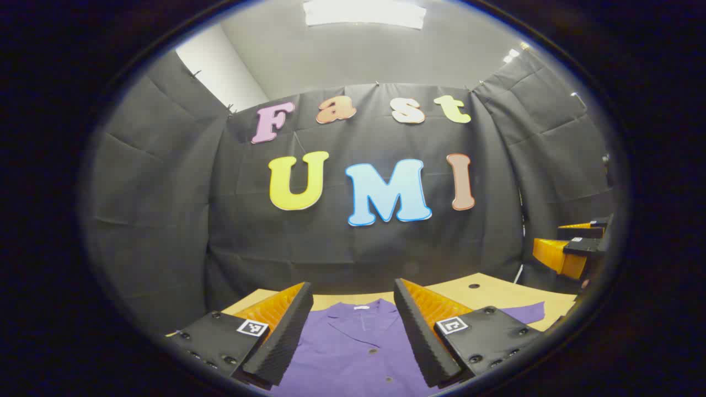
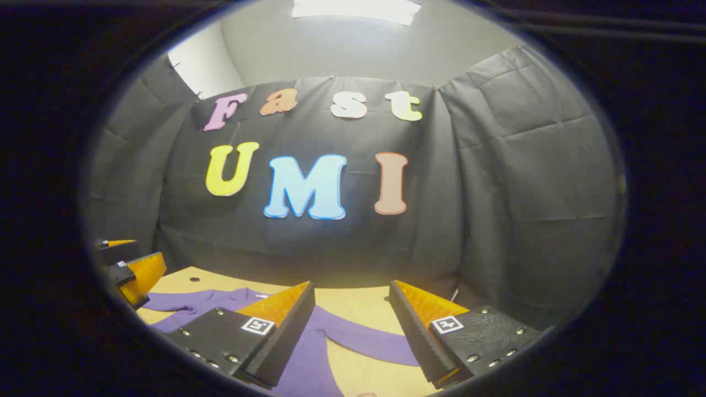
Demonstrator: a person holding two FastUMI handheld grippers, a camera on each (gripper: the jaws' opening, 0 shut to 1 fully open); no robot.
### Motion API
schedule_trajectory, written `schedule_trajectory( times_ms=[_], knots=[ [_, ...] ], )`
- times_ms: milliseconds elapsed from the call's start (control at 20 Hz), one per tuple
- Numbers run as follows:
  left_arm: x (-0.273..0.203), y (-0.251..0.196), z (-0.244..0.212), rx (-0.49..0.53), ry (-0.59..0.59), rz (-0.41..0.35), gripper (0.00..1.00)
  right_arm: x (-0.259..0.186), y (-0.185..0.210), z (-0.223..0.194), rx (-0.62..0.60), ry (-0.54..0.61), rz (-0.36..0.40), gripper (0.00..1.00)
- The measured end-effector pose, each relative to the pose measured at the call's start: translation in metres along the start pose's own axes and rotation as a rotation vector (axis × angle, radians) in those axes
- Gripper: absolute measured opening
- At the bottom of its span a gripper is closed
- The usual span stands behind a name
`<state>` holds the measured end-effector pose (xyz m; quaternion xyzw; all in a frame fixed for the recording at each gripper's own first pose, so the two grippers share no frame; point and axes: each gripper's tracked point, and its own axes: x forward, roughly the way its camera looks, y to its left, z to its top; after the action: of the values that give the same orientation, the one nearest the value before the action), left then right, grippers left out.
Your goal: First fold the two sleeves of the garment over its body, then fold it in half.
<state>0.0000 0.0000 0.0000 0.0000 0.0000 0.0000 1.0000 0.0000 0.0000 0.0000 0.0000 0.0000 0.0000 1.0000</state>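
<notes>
Two sleeves lie unfolded: the purple shirt (image 1: 353, 342) is flat on the wooden table (image 1: 496, 292), collar toward its far edge. The left gripper (image 1: 353, 336) and right gripper (image 2: 353, 336) both gape wide, holding nothing. Next, the right must descend onto the sleeve (image 2: 364, 339).

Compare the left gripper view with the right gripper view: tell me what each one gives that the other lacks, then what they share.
Left gripper view: the purple garment's collar and button placket lie between the open fingers of the left gripper, and the right gripper hangs at the far right edge.

Right gripper view: a sleeve spread flat on the table, running between the open fingers of the right gripper, with the left gripper at the far left edge.

Shared: the purple garment lying unfolded on the tan table, and both grippers open above it.
</notes>
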Motion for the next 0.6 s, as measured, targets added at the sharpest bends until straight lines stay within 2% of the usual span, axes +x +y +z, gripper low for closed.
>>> schedule_trajectory(
  times_ms=[100, 300, 600],
  knots=[
    [0.009, 0.018, 0.005, 0.028, 0.008, 0.011, 0.94, 0.006, 0.009, 0.006, -0.003, 0.006, 0.020, 0.88],
    [0.030, 0.027, 0.002, -0.053, 0.048, 0.045, 0.94, 0.021, 0.012, 0.000, -0.040, 0.039, 0.043, 0.88],
    [0.062, 0.019, 0.011, -0.096, 0.056, 0.023, 0.94, 0.045, 0.012, -0.001, -0.062, 0.034, 0.048, 0.88]
  ],
)
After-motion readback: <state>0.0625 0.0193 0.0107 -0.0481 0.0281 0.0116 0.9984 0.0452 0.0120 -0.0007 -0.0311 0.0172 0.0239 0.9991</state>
